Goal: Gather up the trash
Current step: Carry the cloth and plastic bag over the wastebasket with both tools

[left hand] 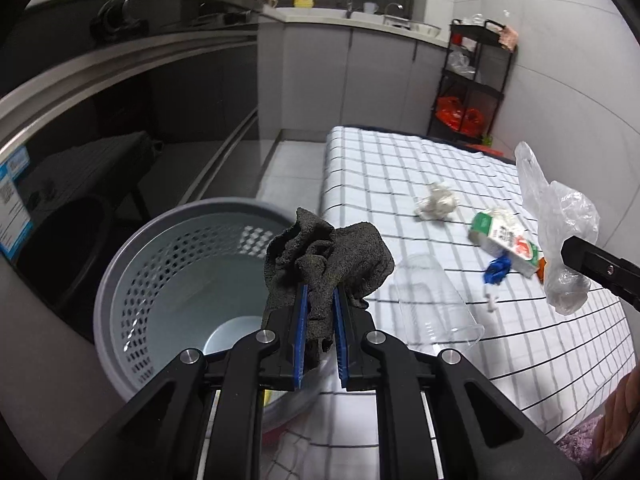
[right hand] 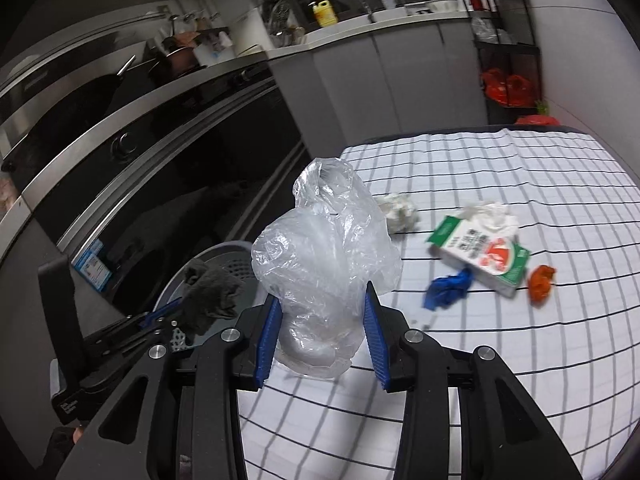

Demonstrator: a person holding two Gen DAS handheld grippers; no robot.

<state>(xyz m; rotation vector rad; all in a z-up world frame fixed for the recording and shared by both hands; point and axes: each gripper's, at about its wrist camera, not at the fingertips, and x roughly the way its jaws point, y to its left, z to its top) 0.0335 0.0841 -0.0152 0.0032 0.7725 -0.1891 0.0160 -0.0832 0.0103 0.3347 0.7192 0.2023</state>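
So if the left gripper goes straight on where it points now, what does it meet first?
Probably the grey perforated bin: the left gripper, shut on the dark cloth, points at its rim, though depth is unclear.

no text reads clearly. the green and white carton (right hand: 480, 258) on the checked tablecloth (right hand: 520, 168) bears print too blurred to make out, and the blue sticker (left hand: 14, 204) on the oven door left of the carton is illegible.
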